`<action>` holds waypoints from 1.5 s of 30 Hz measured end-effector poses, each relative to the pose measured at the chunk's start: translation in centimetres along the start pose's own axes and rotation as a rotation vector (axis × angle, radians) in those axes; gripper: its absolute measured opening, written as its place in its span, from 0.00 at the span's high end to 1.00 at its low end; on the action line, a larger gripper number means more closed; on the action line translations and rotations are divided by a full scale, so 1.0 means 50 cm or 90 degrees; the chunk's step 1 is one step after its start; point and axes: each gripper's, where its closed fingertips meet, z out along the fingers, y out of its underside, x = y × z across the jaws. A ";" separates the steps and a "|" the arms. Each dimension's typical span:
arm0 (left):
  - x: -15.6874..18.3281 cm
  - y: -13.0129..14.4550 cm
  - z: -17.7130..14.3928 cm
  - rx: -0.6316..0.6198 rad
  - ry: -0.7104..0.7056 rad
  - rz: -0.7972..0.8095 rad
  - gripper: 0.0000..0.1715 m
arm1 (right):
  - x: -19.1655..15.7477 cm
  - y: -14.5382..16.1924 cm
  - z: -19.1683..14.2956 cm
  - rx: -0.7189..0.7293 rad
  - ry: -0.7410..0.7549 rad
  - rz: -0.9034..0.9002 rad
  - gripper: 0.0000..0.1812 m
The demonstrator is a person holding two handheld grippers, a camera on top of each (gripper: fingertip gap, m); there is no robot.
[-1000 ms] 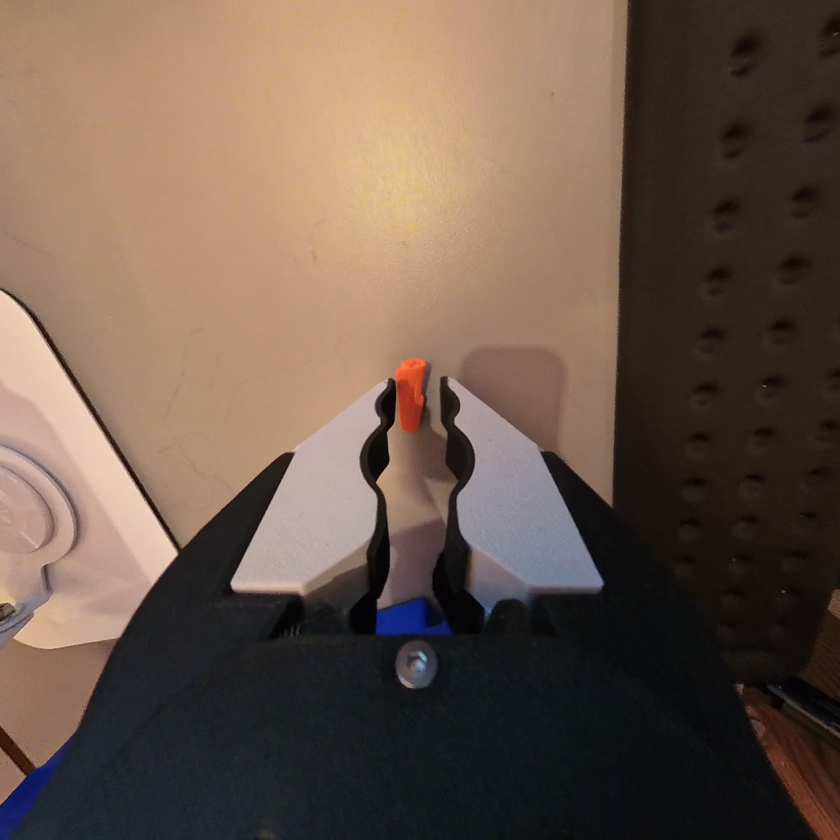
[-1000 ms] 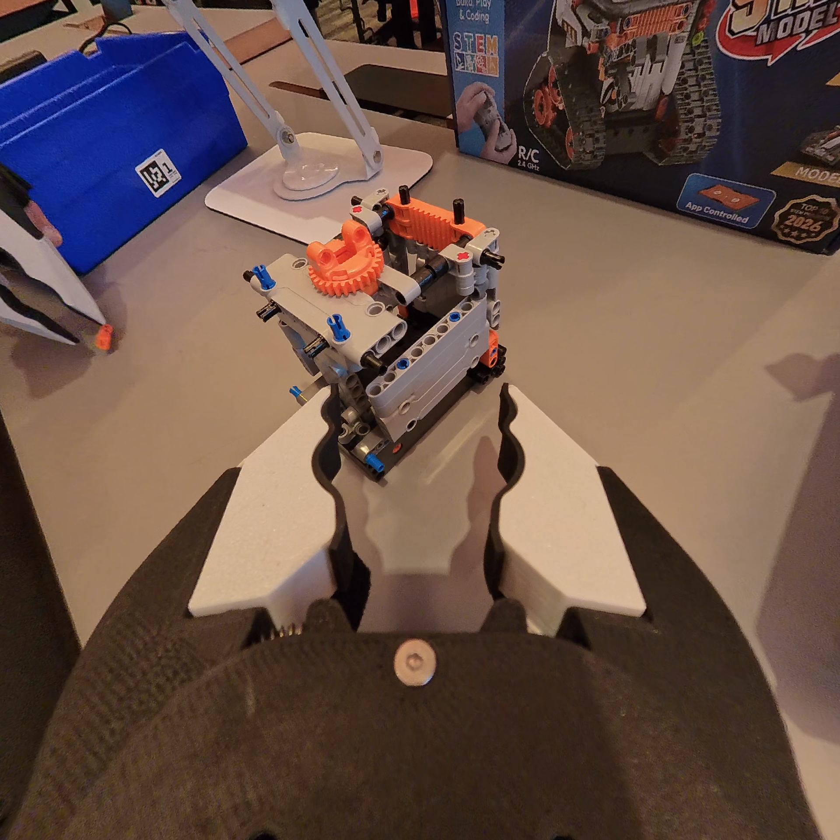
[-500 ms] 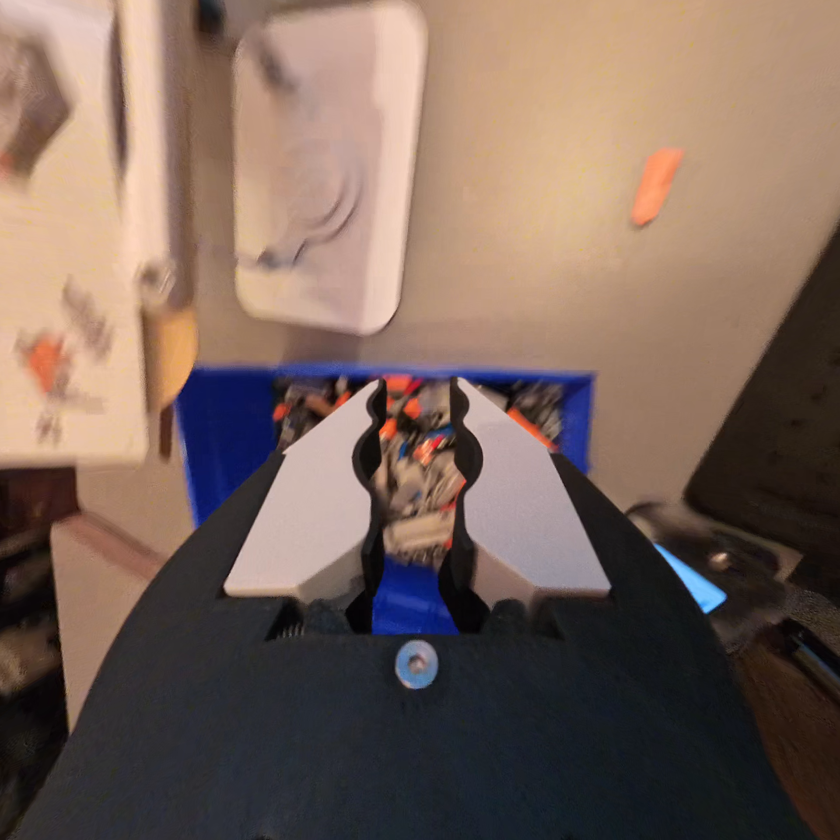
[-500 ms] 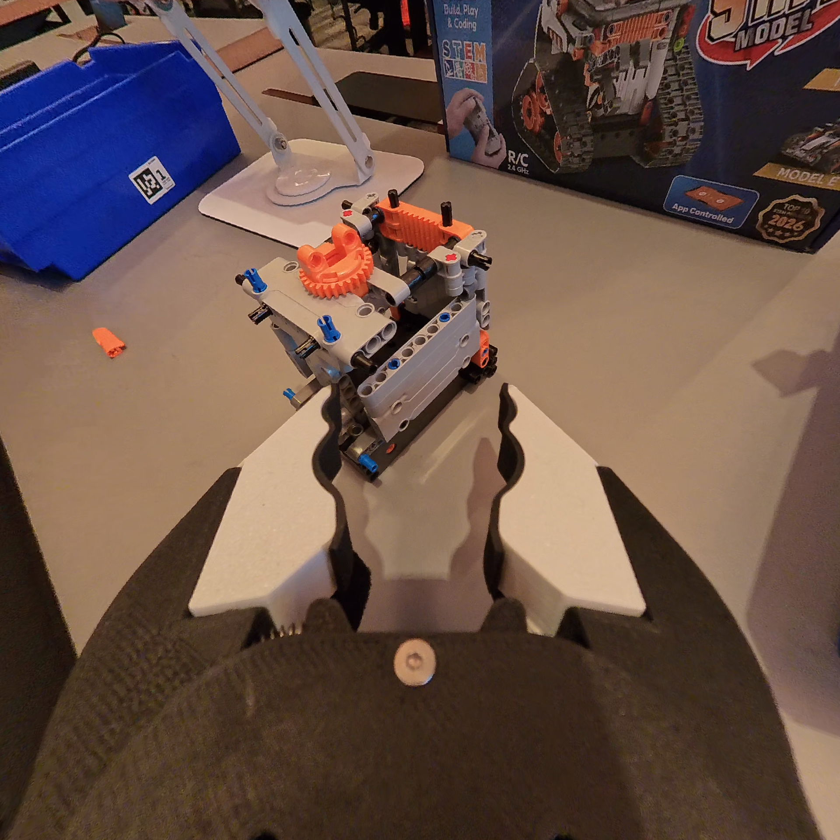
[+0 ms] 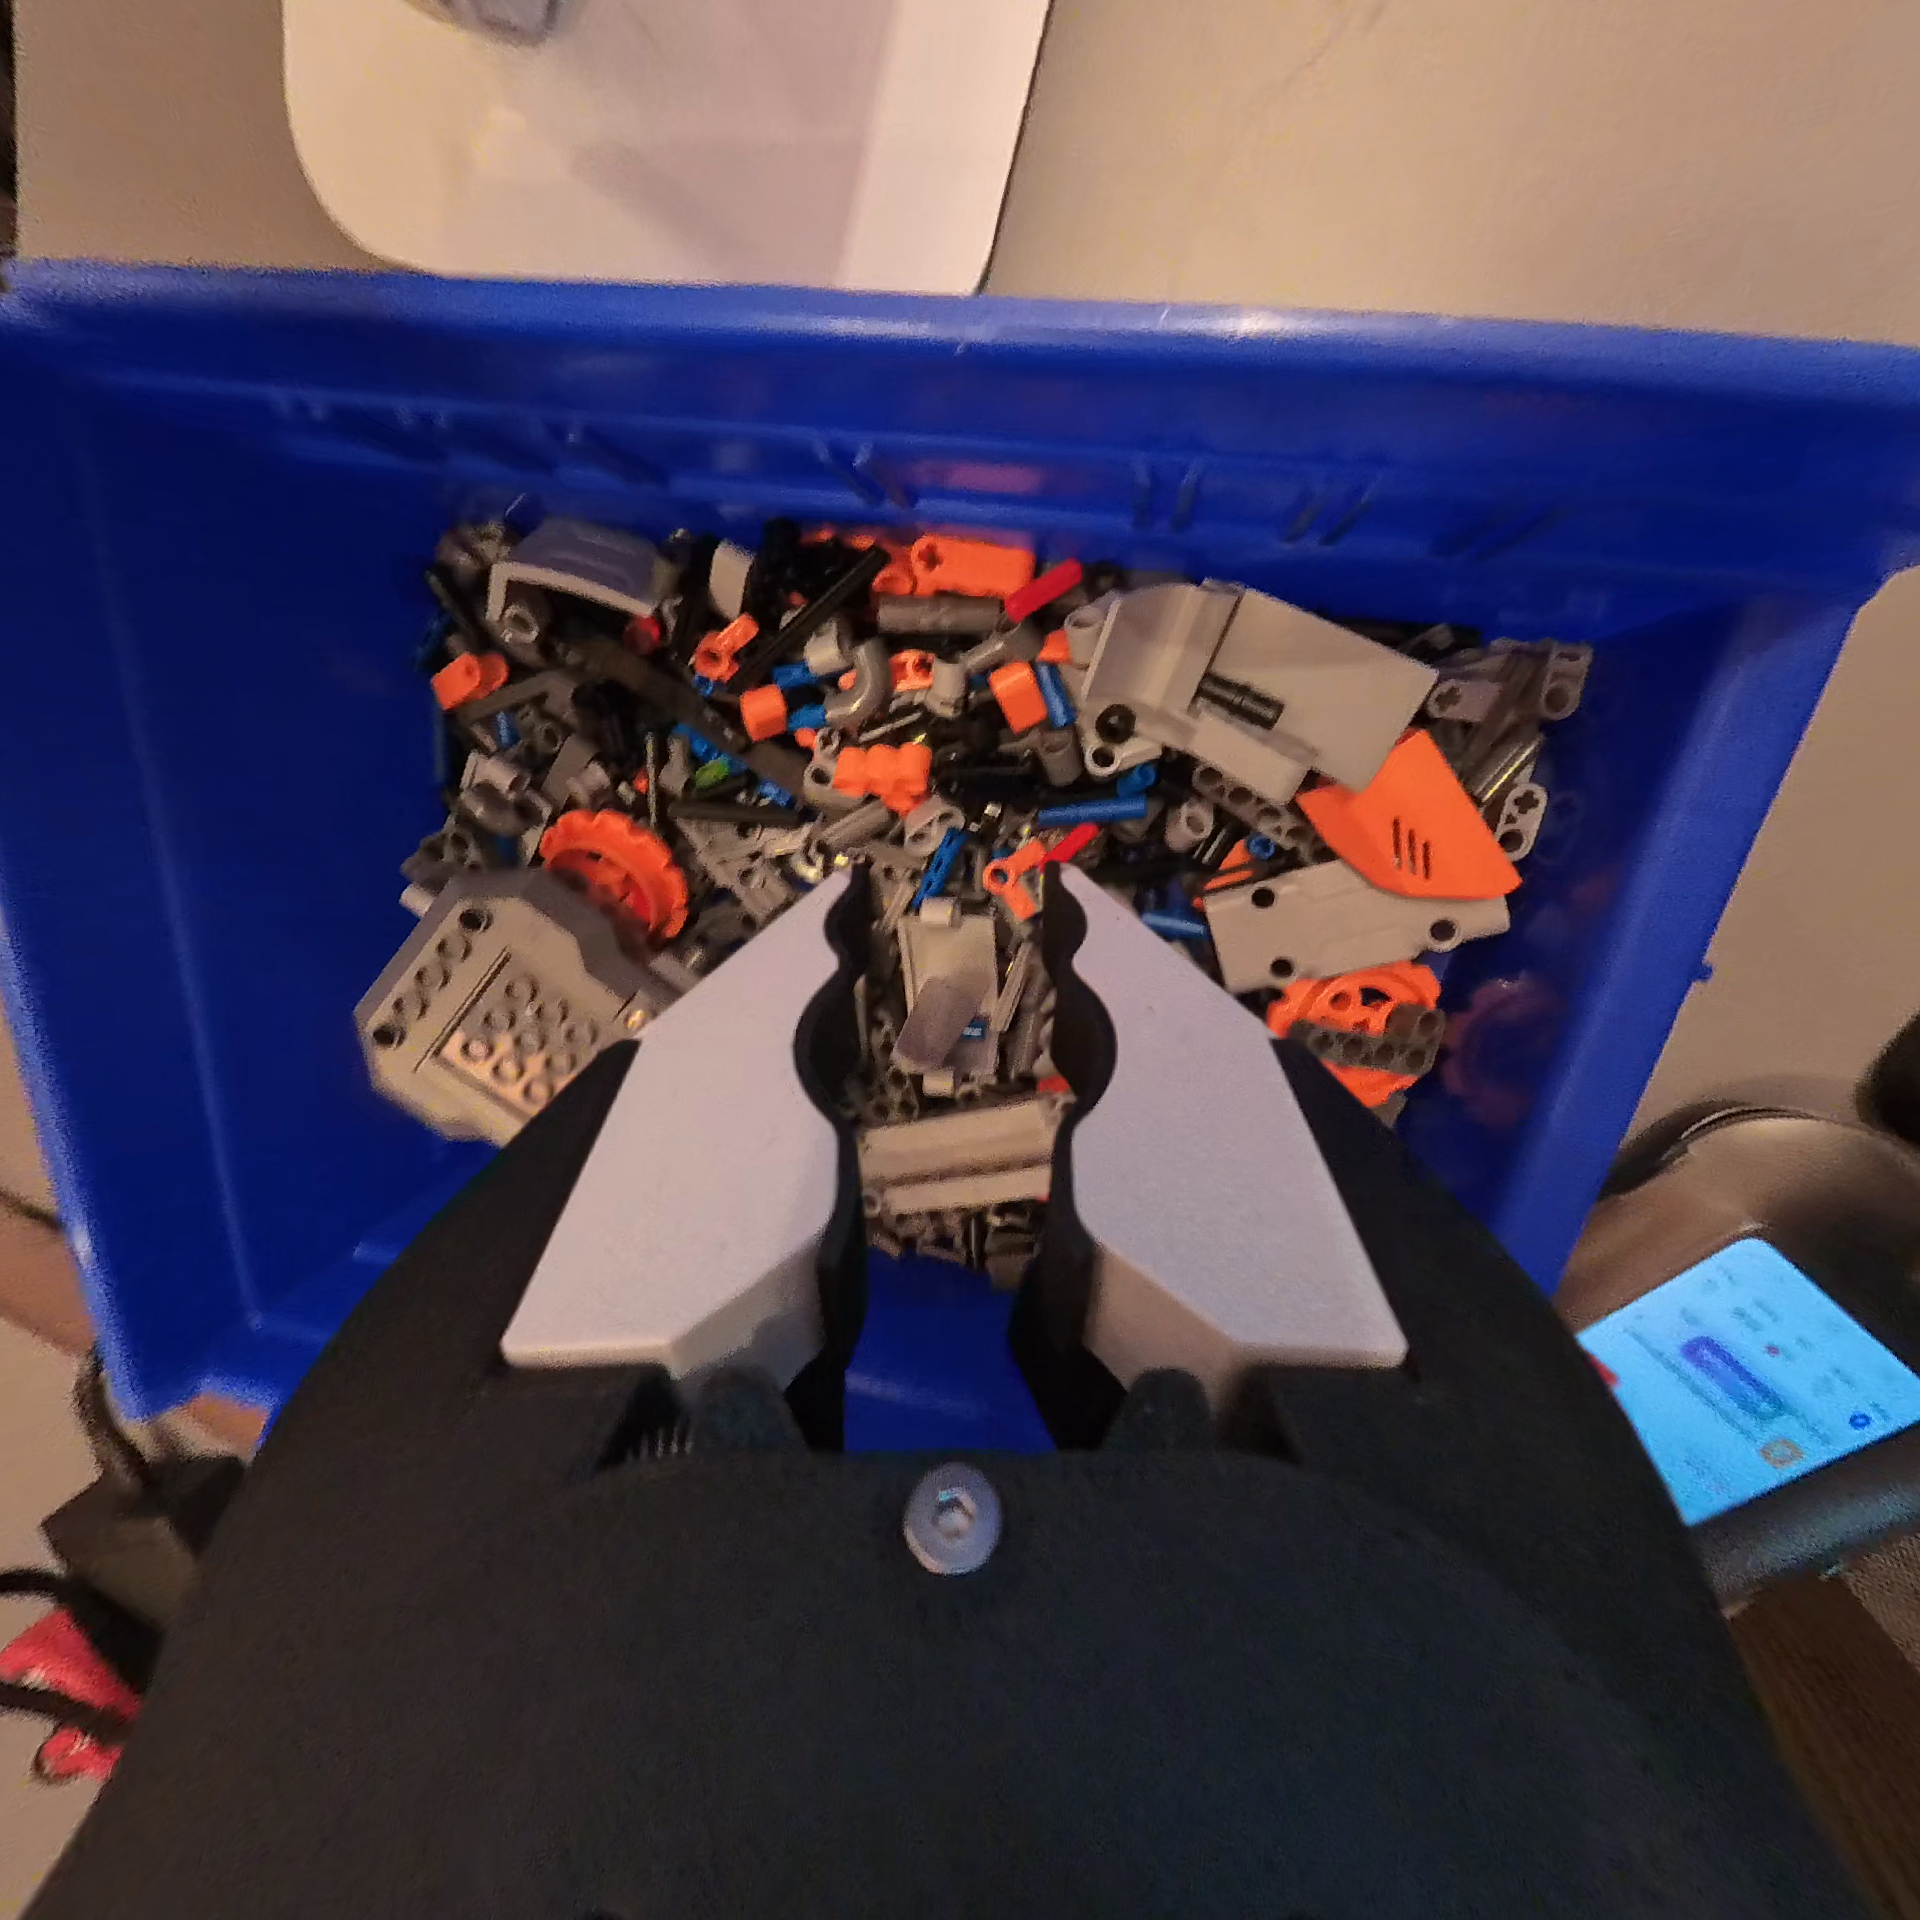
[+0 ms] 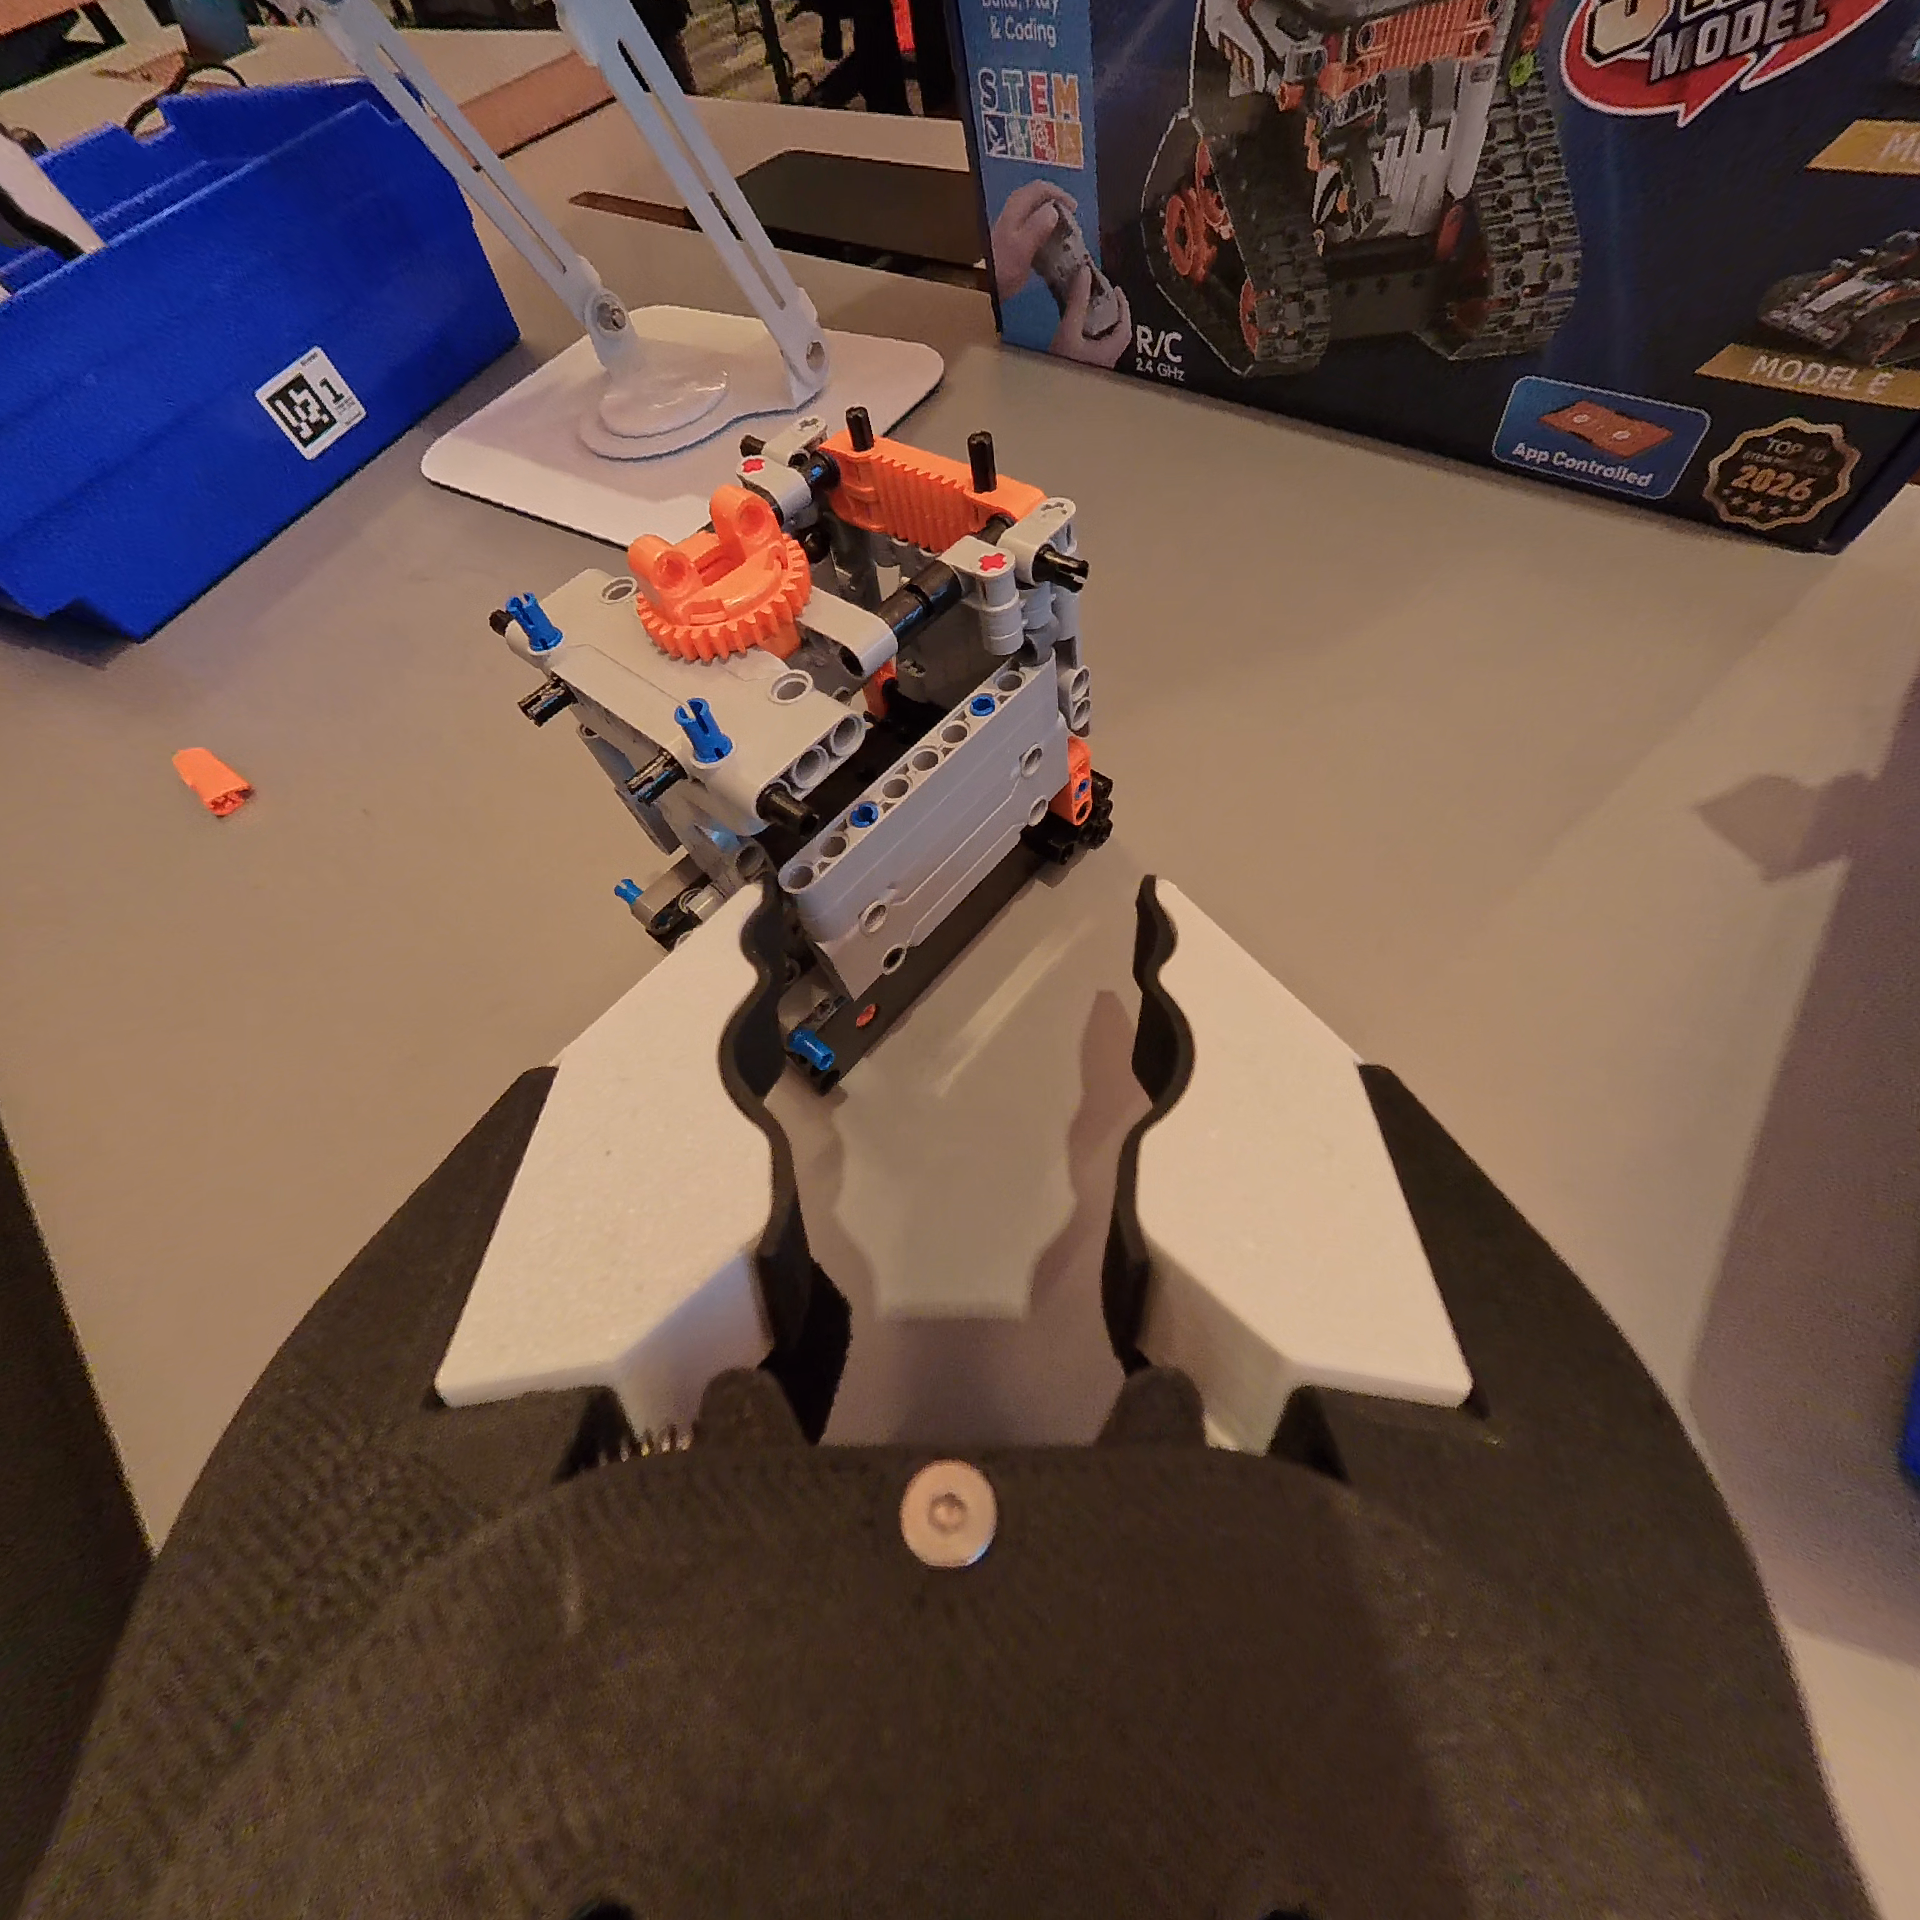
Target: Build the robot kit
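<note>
My left gripper (image 5: 951, 883) is open and empty. It hangs just above a heap of loose building parts (image 5: 935, 748), grey, black, orange and blue, inside a blue bin (image 5: 935, 343). My right gripper (image 6: 951, 894) is open and empty, low over the grey table. Its left finger (image 6: 665, 1039) is close beside a grey, black and orange brick assembly (image 6: 831, 707) with an orange gear on top. A small orange piece (image 6: 213, 781) lies alone on the table, left of the assembly.
The blue bin (image 6: 208, 343) stands at the far left, with a tip of the left gripper (image 6: 42, 208) over it. A white stand base (image 6: 686, 416) lies behind the assembly. A toy box (image 6: 1455, 208) stands at the back right. A lit screen (image 5: 1745, 1371) lies right of the bin. One gripper's finger ends stand about 50 cm off the other's.
My left gripper let go of the small orange piece on the table, then swung over to the blue bin and came down close to the parts. The right gripper barely moved.
</note>
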 end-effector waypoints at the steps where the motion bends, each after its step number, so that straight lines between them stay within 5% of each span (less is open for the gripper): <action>1: 0.003 -0.008 0.008 0.008 0.005 0.004 0.82 | 0.001 0.000 0.000 0.000 0.000 0.002 0.64; 10: -0.001 -0.020 0.065 0.011 0.027 0.016 0.81 | 0.003 0.000 0.000 0.003 -0.001 0.004 0.64; 17: 0.004 0.014 0.055 -0.029 0.046 0.019 1.00 | 0.004 0.000 -0.001 0.004 -0.002 0.007 0.64; 23: -0.024 0.041 0.029 -0.031 0.018 -0.011 0.98 | 0.005 -0.001 -0.002 0.006 -0.001 0.007 0.64; 33: -0.004 -0.040 0.043 0.062 0.027 0.026 0.82 | 0.006 -0.001 -0.003 0.007 0.002 0.006 0.64; 45: 0.007 -0.019 0.080 0.010 0.068 0.031 0.93 | 0.012 0.000 -0.003 0.009 0.004 0.014 0.64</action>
